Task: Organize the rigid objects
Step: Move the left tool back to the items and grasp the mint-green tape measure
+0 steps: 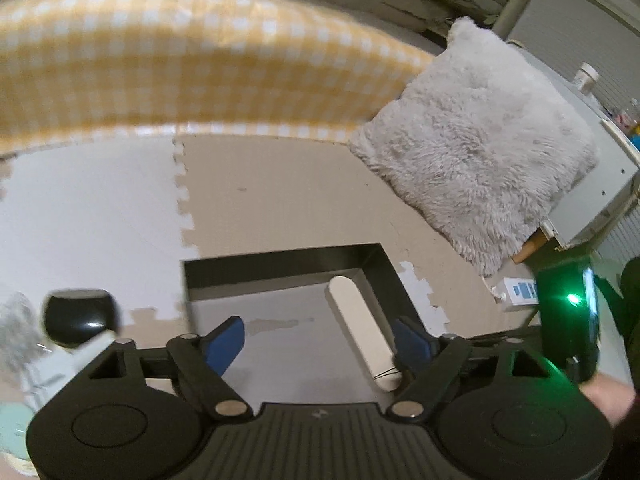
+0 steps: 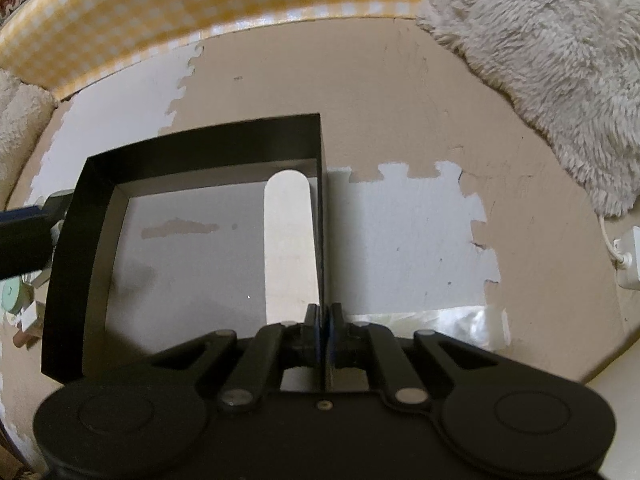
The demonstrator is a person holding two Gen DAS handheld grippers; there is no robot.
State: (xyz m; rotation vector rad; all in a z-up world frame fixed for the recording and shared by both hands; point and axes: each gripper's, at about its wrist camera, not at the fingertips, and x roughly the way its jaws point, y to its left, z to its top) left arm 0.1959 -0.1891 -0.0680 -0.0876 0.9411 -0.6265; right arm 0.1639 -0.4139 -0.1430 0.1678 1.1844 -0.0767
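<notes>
A black open box [image 1: 280,258] sits on the foam floor mat, with a white oblong case [image 1: 360,328] lying inside along its right wall. My left gripper [image 1: 320,340] hangs open over the box, its blue pads wide apart and nothing pressed between them. The case lies below, close to the right pad. In the right wrist view the box [image 2: 200,136] and the case [image 2: 286,240] fill the middle. My right gripper [image 2: 322,316] is shut on the box's thin right wall near its front end. A black round object [image 1: 78,314] stands on the mat left of the box.
A yellow checked fabric edge [image 2: 200,12] bounds the far side of the mat. A grey fluffy cushion [image 1: 480,140] leans at the right, with a white power strip [image 1: 518,294] below it. Small items, one mint green [image 2: 10,292], lie left of the box.
</notes>
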